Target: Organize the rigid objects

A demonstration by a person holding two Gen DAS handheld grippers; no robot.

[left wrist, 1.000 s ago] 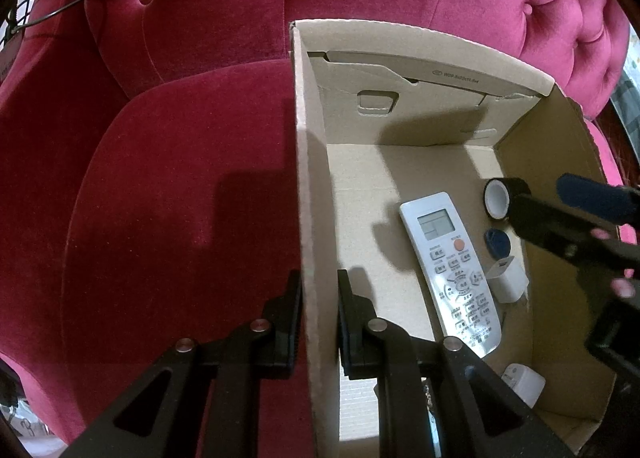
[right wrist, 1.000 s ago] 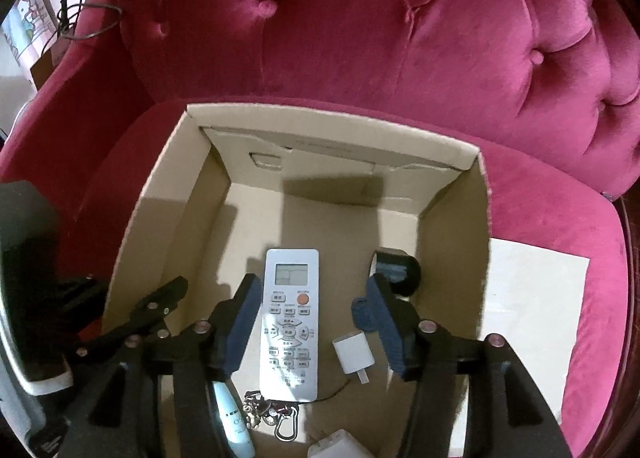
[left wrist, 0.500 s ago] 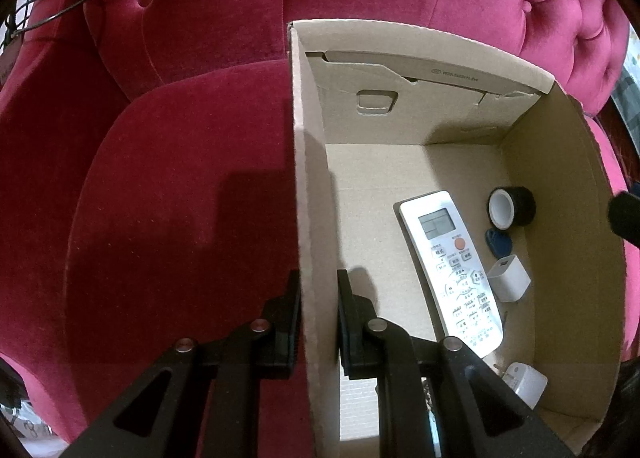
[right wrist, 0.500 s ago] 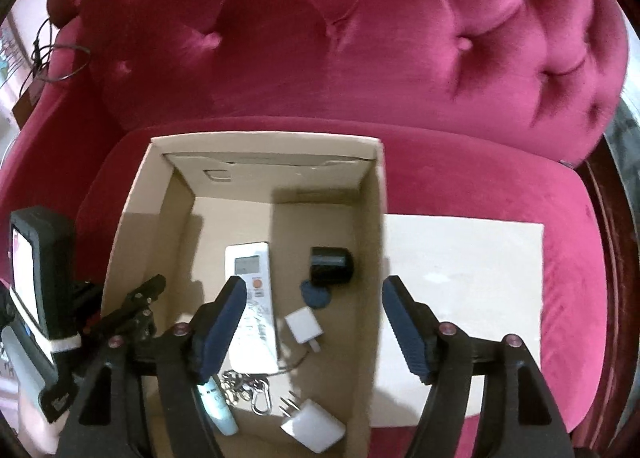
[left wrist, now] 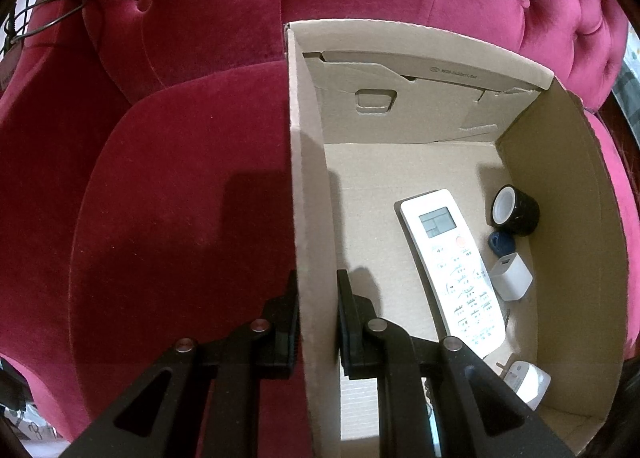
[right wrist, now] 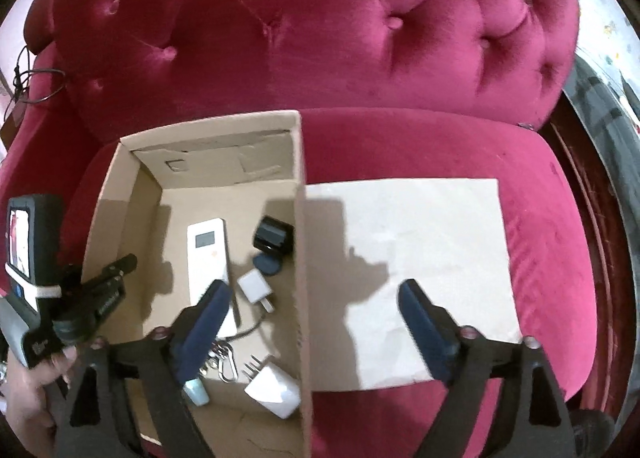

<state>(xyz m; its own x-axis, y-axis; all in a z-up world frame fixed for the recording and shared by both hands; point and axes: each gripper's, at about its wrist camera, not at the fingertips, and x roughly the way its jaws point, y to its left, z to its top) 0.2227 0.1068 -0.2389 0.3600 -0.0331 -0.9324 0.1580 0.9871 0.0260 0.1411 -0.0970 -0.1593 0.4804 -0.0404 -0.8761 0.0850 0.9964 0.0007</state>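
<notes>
Nearest the left wrist camera, the left gripper [left wrist: 316,322] is clamped on the near stretch of the side wall of the open brown cardboard box [left wrist: 310,193], one black finger outside and one inside, pinning the box on the crimson tufted velvet sofa [left wrist: 180,193]. In the right wrist view, the right gripper [right wrist: 314,324] hangs above the box's opposite wall with its blue-padded jaws spread wide and nothing between them; they have just been opening. One pad sits over the box interior, the other over the pale rectangular sheet [right wrist: 404,258] lying flat on the seat beside the box. Inside the box, closest to the camera, lie a white plug adapter [right wrist: 274,388], a small pale-blue tube [right wrist: 196,392] and a metal key ring with a carabiner [right wrist: 222,358]. Further in come the small white cube charger [right wrist: 254,286], the long white remote control with a grey display [right wrist: 208,254], a dark blue round tag [right wrist: 268,264] and a short black roll of tape [right wrist: 274,238] beside the right wall. These things look light, stiff and smooth-shelled, so they will likely slide if pinched at a corner; the remote is best gripped across its narrow width near the middle, the chargers across flat faces, avoiding the prongs. The sheet looks empty.
</notes>
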